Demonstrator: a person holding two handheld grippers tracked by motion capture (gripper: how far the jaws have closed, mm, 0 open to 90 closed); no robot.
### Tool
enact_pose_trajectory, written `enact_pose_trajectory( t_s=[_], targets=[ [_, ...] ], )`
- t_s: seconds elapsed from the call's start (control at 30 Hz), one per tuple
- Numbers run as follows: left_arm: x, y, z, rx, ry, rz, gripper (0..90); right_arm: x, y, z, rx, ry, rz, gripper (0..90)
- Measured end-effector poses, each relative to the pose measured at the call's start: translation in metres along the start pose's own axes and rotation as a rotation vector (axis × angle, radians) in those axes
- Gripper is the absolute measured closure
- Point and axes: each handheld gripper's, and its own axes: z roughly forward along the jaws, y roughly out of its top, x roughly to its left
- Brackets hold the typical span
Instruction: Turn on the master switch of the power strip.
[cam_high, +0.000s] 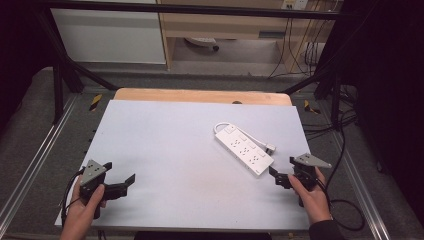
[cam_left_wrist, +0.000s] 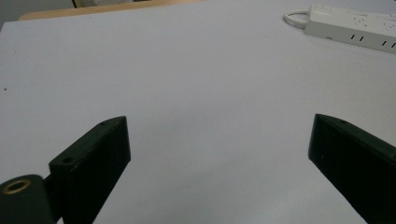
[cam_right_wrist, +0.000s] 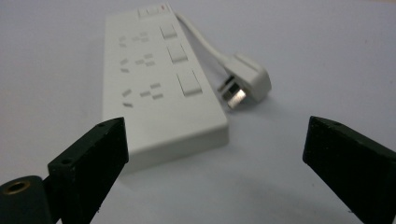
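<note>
My right gripper (cam_right_wrist: 215, 154), jaws spread empty, faces the power strip's (cam_right_wrist: 159, 84) near end; rigid, light, smooth plastic, best gripped across its width.

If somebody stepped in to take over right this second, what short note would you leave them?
Left gripper: open, holding nothing, over the near left of the white table top, far from the work.
Right gripper: open, holding nothing, pointed at the near end of the power strip, not touching it.
Power strip: lies flat at the right of the table; its short cable loops back so the plug rests beside it, unplugged.
Done: nothing gripped so far.
Left: probably close in on the strip or its plug.
</note>
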Motion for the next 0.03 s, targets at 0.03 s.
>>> enact_pose_trajectory(
  t_s=[0.03],
  targets=[
    [-0.0002,0.0001,0.0001,0.000,0.000,0.001,5.8,-0.0008,-0.0024,0.0035,0.021,-0.009,-0.005,6.5]
  ],
)
